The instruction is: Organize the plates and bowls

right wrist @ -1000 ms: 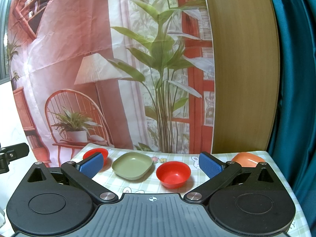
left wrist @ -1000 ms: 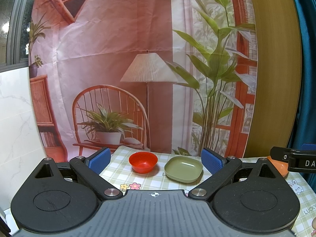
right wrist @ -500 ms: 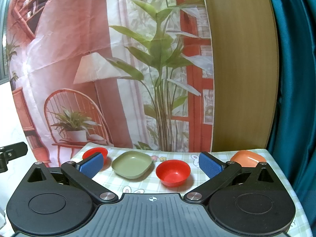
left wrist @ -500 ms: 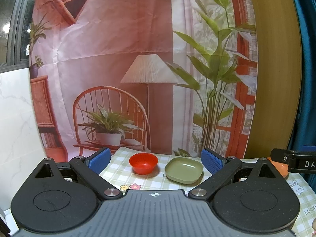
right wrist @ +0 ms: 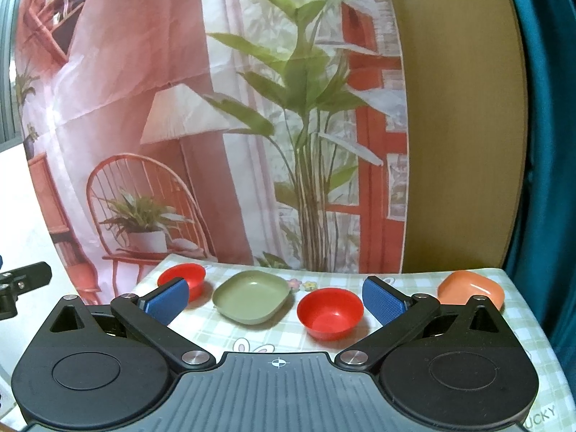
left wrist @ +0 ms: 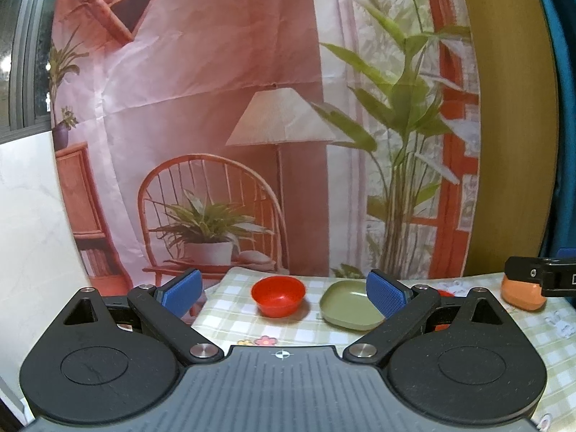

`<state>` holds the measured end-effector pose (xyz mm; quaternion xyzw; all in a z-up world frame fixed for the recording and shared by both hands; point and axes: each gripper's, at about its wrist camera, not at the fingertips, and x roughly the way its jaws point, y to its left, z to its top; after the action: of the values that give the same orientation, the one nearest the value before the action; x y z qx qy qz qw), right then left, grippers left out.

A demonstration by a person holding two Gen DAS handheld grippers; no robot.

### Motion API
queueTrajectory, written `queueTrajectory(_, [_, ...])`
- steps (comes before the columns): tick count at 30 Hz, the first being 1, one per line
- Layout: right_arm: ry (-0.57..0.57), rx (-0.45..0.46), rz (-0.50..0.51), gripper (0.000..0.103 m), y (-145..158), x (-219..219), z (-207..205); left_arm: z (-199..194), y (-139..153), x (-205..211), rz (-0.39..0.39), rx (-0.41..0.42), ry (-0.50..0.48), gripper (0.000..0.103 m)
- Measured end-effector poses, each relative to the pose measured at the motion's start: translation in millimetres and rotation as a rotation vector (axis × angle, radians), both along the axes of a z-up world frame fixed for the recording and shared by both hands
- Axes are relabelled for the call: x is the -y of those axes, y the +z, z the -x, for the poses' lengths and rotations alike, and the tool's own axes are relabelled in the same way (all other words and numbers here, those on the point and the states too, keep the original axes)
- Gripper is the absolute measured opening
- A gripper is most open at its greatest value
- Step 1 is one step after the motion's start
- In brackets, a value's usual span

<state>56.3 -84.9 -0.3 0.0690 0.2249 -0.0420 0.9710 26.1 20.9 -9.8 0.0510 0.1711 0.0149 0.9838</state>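
Both grippers are spread wide and empty, the left gripper (left wrist: 284,289) and right gripper (right wrist: 275,300) hovering above the checked tablecloth (right wrist: 396,280). Using the green plate (right wrist: 251,301) as landmark: it sits rim-up, red bowls (right wrist: 330,312) upright on either side, orange dish (right wrist: 471,288) flipped upside down far right.

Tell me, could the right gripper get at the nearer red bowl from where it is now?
Probably yes: the right gripper is open and empty, and the red bowl sits just ahead, inside its right finger, apart from the green plate.
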Motion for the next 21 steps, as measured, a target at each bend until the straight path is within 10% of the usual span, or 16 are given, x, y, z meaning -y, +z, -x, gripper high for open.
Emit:
queueTrajectory(10, [0.068,-0.043,0.077,0.101,-22.9,-31.0,-48.3,-26.8,-13.3,-38.3,-0.027,-0.032,0.021,0.087])
queueTrajectory(21, [0.245,-0.137,0.088,0.074,-66.0,-86.7,-109.6,-57.1,-62.8,-119.1,0.022,-0.187,0.161,0.057])
